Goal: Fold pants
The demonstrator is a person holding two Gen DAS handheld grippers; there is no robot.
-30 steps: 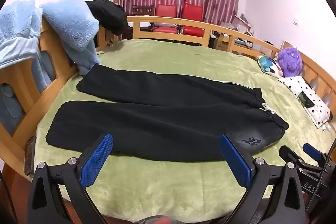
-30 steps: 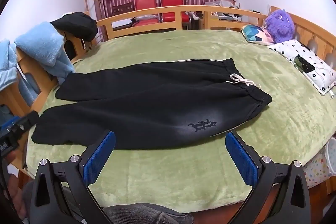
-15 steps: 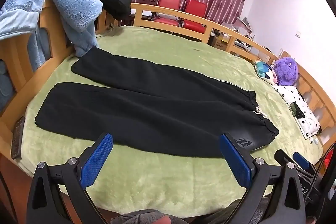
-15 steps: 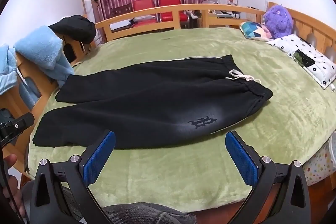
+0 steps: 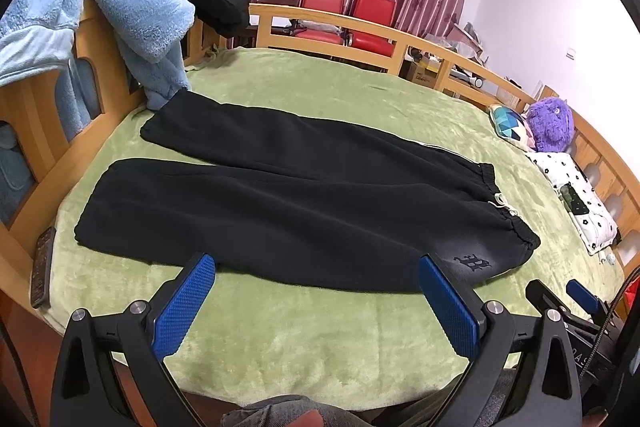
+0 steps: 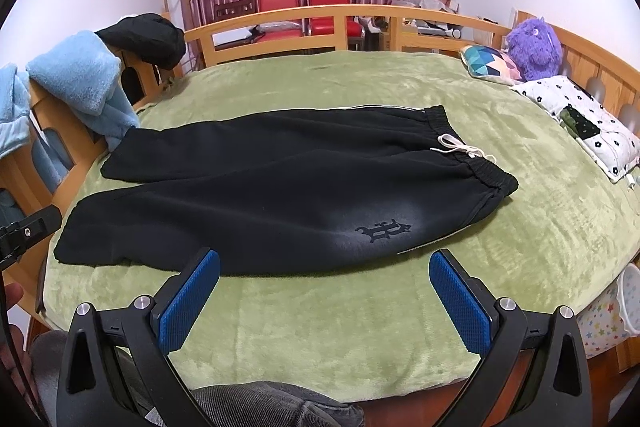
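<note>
The pants (image 5: pixel 296 203) lay flat on the bed (image 5: pixel 320 339), just ahead of both grippers, left (image 5: pixel 316 291) and right (image 6: pixel 324 287), whose jaws stood wide apart, holding nothing.

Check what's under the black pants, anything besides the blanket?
The black pants lie flat, both legs spread, on the green blanket, which shows all around them. Nothing bulges through, but whatever is directly beneath the fabric is covered.

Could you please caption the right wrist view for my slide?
Open right tool hovers before black pants spread flat on the green bed.
</note>
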